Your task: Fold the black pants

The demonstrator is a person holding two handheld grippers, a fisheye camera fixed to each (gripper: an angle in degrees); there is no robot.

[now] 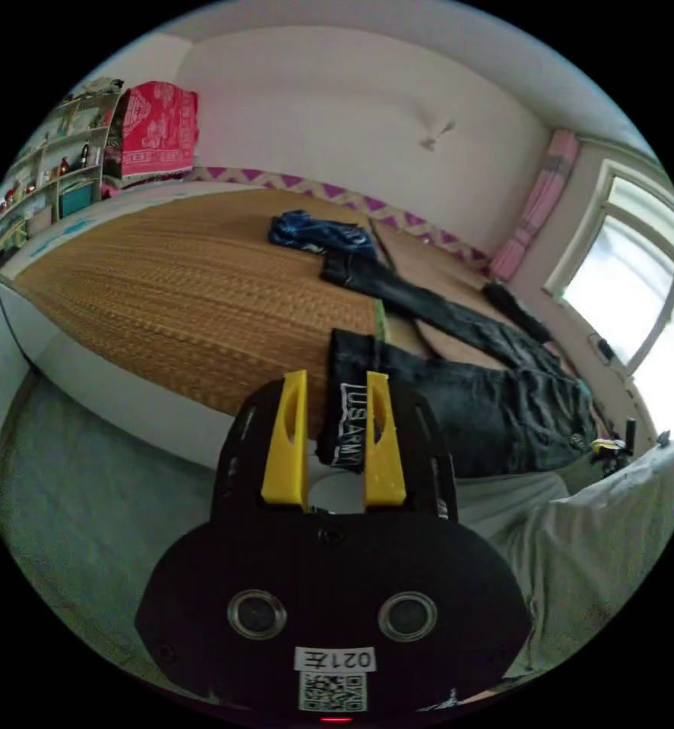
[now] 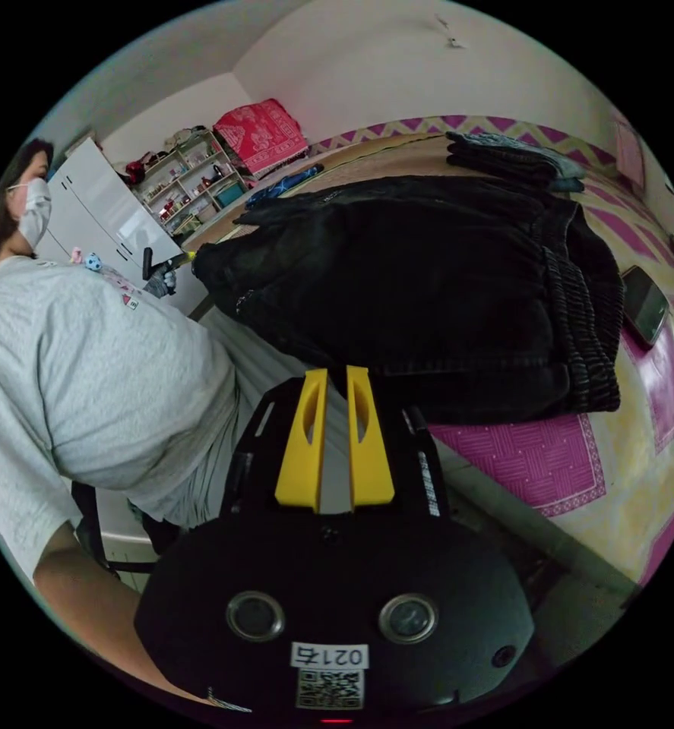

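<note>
While the black pants [image 1: 458, 380] lie spread on the woven mat [image 1: 185, 296] with one cuff overhanging its edge, the left gripper [image 1: 335, 425], jaws parted around that cuff, and the right gripper [image 2: 335, 437], jaws nearly closed and empty, risk dragging the cloth off.

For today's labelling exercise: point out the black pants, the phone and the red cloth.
black pants [image 2: 428, 288]: right gripper view, middle of the seat.
phone [image 2: 644, 304]: right gripper view, on its screen.
red cloth [image 1: 158, 129]: left gripper view, middle of its front.
</note>
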